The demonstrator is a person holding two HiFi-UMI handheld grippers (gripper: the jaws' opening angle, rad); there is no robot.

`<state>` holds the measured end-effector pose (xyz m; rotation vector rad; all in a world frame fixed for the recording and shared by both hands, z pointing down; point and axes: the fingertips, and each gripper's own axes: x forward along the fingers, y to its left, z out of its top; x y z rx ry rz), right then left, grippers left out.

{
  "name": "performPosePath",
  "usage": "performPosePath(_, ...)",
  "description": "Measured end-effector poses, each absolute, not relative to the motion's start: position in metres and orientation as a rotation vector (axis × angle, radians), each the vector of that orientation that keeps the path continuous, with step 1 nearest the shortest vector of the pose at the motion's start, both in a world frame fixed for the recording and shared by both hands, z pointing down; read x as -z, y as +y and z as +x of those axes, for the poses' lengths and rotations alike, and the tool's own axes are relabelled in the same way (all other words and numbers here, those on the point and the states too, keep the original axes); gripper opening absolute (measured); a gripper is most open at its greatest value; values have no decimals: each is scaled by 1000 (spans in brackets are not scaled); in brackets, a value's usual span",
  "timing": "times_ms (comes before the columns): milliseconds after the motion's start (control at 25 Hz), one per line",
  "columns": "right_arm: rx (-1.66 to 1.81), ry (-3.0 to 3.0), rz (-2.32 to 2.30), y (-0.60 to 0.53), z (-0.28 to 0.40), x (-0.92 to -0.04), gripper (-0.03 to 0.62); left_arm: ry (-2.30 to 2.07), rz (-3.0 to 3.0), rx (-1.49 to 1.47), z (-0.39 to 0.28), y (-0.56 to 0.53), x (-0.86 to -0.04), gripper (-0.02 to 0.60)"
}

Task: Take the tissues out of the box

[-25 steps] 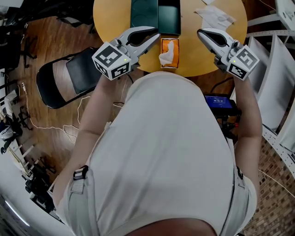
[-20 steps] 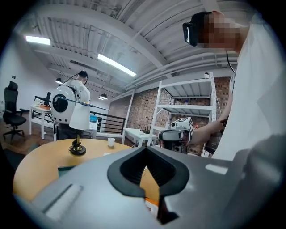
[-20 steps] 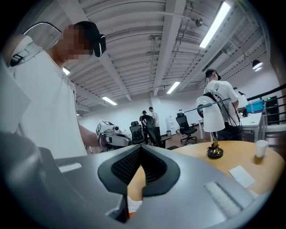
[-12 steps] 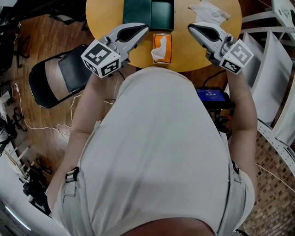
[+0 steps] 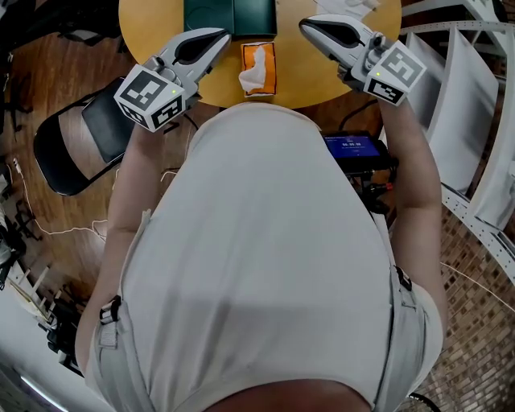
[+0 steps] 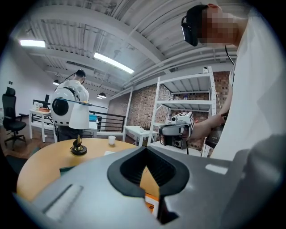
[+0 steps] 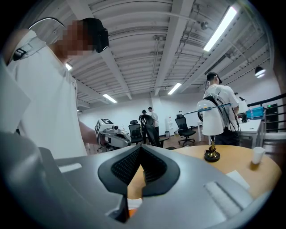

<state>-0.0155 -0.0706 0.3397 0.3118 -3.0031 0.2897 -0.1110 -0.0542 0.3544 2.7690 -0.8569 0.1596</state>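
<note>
The room, an open office with a ribbed ceiling, strip lights and a brick wall, shows only in the two gripper views. The head view gives instead the wood floor, a black folding chair (image 5: 76,145) at the person's left and the whole layout from above. The round wooden worktop (image 5: 306,72) lies ahead of the person in a pale shirt (image 5: 273,265). A dark green box (image 5: 231,16) sits at its middle. The left tool (image 5: 219,36) and right tool (image 5: 310,26) hover on either side, both pointing inward over the near edge. Each one's own view shows its jaws together with nothing held. Between them, near the worktop's front edge, lies the orange tissue box (image 5: 259,68). Its long axis runs straight away from the person and its opening faces up. It is just beside the green box, though whether they touch is hard to tell. A white tissue (image 5: 253,74) stands crumpled out of the slot. Only the gripper views catch the globe lamp (image 6: 71,112) and the small white cup (image 6: 111,140) farther back.
</note>
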Motion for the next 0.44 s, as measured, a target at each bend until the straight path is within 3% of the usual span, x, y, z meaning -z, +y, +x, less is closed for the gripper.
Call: performPosePath(440,-293,-3004,307,-65,-12,-340,-2,-845,2771,-153,-106,-48,-351,0)
